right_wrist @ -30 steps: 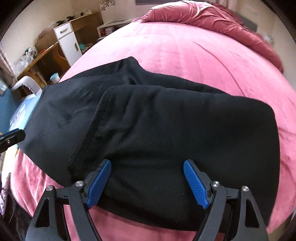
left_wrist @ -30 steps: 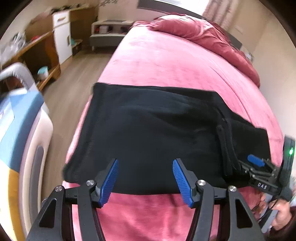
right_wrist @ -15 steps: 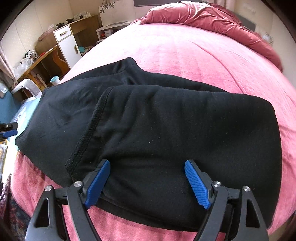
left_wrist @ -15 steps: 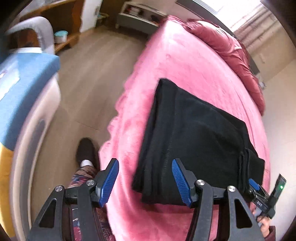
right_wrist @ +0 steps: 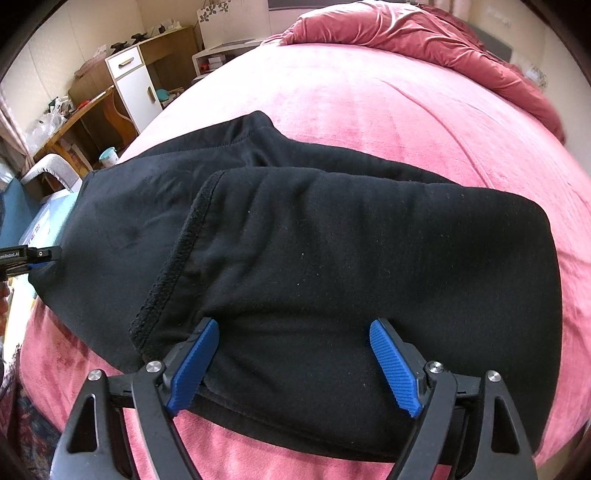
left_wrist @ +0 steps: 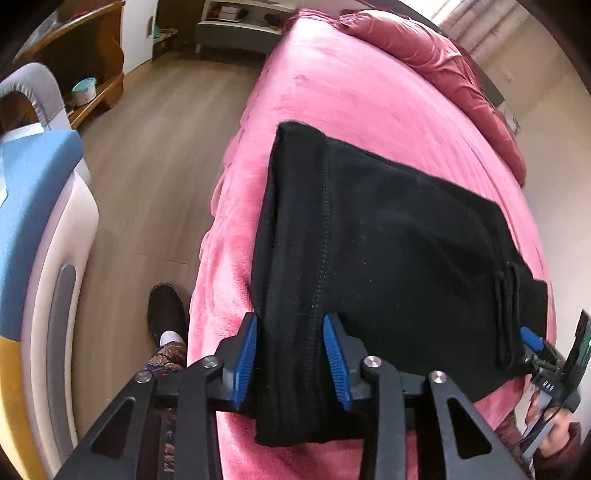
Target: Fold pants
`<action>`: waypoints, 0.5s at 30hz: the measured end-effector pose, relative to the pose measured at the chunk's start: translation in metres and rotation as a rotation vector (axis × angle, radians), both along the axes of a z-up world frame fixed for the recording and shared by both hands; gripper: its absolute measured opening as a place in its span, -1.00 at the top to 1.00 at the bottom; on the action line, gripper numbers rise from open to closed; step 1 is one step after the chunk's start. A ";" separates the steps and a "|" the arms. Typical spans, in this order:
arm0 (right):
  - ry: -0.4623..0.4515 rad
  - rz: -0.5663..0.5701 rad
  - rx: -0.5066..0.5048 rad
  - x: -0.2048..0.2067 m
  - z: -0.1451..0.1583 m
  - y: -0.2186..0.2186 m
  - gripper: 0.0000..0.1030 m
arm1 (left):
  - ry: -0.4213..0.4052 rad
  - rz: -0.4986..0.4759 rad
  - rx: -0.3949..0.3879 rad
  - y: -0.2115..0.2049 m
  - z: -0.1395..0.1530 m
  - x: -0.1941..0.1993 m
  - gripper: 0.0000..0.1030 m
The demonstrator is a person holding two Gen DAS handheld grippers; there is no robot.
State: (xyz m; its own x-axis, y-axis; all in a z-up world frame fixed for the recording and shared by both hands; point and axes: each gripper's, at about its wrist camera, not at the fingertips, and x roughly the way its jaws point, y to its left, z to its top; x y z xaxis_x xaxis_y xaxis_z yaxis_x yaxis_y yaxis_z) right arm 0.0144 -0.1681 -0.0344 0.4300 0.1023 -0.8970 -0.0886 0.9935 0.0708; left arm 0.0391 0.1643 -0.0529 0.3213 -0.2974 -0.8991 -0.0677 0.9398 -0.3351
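Note:
Black pants (left_wrist: 388, 240) lie folded across the pink bed (left_wrist: 351, 103). My left gripper (left_wrist: 290, 363) has come down on their near left corner. Its jaws are closing, the thick folded edge lies between the blue pads, and the cloth shows no bunching. At the pants' other end my right gripper (right_wrist: 295, 369) stands wide open, both pads resting on the top layer (right_wrist: 351, 258) near the front edge. A rough hem (right_wrist: 170, 280) runs up from its left pad. Each gripper shows in the other's view: the right gripper (left_wrist: 532, 339), the left gripper (right_wrist: 33, 258).
A rumpled red duvet (right_wrist: 424, 33) lies at the bed's far end. Left of the bed are wooden floor (left_wrist: 159, 147), a blue and white appliance (left_wrist: 40, 240) and a desk with shelves (right_wrist: 96, 107). A person's shoe (left_wrist: 166, 314) stands by the bed's edge.
My left gripper has swung to the pants' left end and dropped onto the near corner, its jaws narrowing around the edge. The right gripper has stayed put.

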 end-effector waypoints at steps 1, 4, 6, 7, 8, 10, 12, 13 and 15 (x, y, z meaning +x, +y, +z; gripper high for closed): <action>0.000 0.000 0.000 0.000 0.000 0.000 -0.66 | 0.011 0.025 -0.030 0.005 -0.002 0.001 0.21; 0.003 0.001 0.000 0.000 0.000 0.000 -0.66 | 0.024 0.077 -0.070 0.014 -0.006 0.003 0.10; 0.005 0.002 -0.001 0.000 0.000 0.000 -0.66 | 0.009 0.045 -0.037 0.008 -0.003 0.002 0.18; 0.006 0.003 -0.002 0.000 0.000 0.000 -0.66 | -0.001 0.034 -0.015 0.004 0.000 0.001 0.31; 0.007 0.004 -0.002 0.000 0.000 0.000 -0.66 | -0.018 0.029 0.006 0.000 0.005 -0.001 0.52; 0.010 0.001 -0.003 0.001 0.000 0.000 -0.66 | -0.070 -0.025 0.002 -0.008 0.017 -0.006 0.74; 0.011 -0.001 -0.005 0.001 0.000 0.002 -0.66 | -0.074 -0.019 -0.057 -0.006 0.019 -0.009 0.78; 0.012 0.002 -0.008 0.001 0.000 0.002 -0.66 | -0.099 -0.006 -0.105 -0.003 0.024 -0.011 0.78; 0.013 -0.004 -0.007 0.002 0.003 0.001 -0.65 | -0.168 0.004 -0.196 -0.001 0.042 -0.017 0.79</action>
